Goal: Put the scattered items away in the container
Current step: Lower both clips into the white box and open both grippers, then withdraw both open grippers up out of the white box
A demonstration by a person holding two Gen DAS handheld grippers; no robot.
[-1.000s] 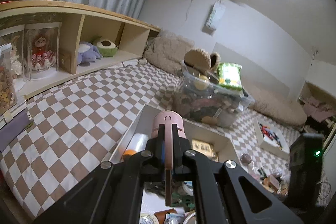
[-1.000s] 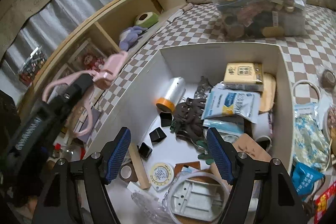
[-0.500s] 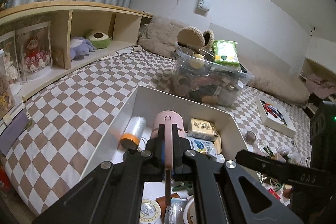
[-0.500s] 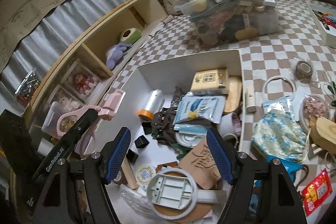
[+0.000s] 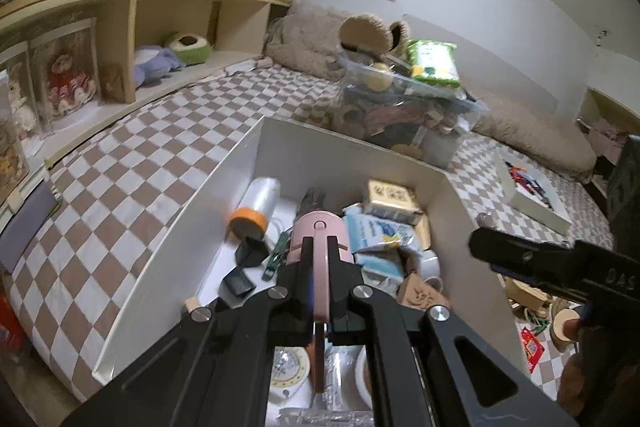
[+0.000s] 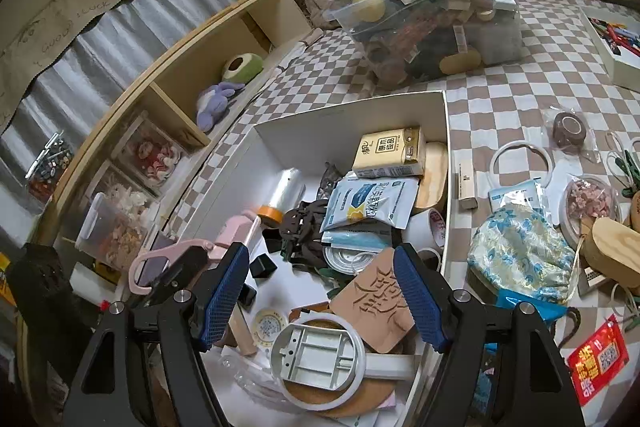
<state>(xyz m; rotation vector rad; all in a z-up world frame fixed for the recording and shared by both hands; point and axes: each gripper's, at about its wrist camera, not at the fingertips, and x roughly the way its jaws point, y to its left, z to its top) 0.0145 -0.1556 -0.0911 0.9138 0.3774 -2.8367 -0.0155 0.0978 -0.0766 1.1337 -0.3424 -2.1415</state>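
Note:
My left gripper is shut on a pink gadget with a loop handle, held over the left part of the white box. The same pink gadget shows at lower left in the right wrist view. My right gripper is open and empty, above the box's near end. The box holds a yellow carton, a blue-white pouch, a clear roll with an orange cap and a carved wooden tile. Scattered items lie right of the box: a floral pouch and a white ring.
A clear bin full of toys stands behind the box on the checkered cloth. A wooden shelf with plush toys runs along the left. A red packet, a brown tape roll and a flat white box lie on the right.
My left gripper has moved forward and down over the box with the pink gadget. My right gripper has shifted right, bringing more of the scattered items into view.

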